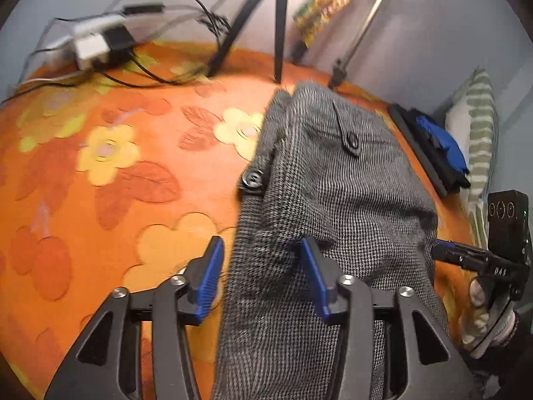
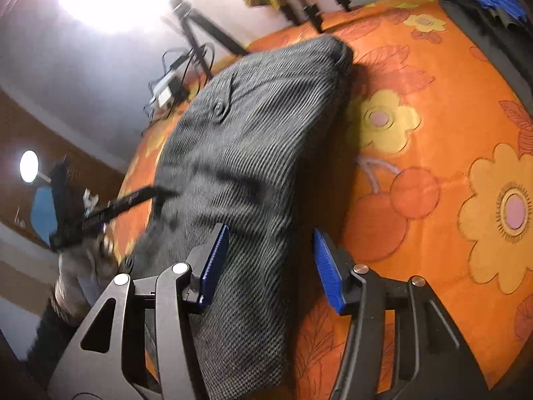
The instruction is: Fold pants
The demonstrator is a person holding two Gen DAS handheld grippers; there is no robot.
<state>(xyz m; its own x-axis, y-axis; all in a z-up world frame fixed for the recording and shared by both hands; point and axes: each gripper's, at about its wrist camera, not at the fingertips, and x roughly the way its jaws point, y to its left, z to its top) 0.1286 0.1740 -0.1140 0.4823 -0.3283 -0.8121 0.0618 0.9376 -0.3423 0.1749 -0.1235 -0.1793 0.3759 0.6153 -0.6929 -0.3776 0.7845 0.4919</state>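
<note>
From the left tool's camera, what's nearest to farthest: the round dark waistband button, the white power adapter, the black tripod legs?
From the left gripper:
1. Round dark waistband button, just ahead, on the grey checked pants.
2. Black tripod legs, far centre.
3. White power adapter, far left; roughly level with the legs.

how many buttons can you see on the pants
2. One dark button sits at the left edge of the pants, by the waist. The other is on the pocket flap, higher up. More may be hidden underneath.
</note>
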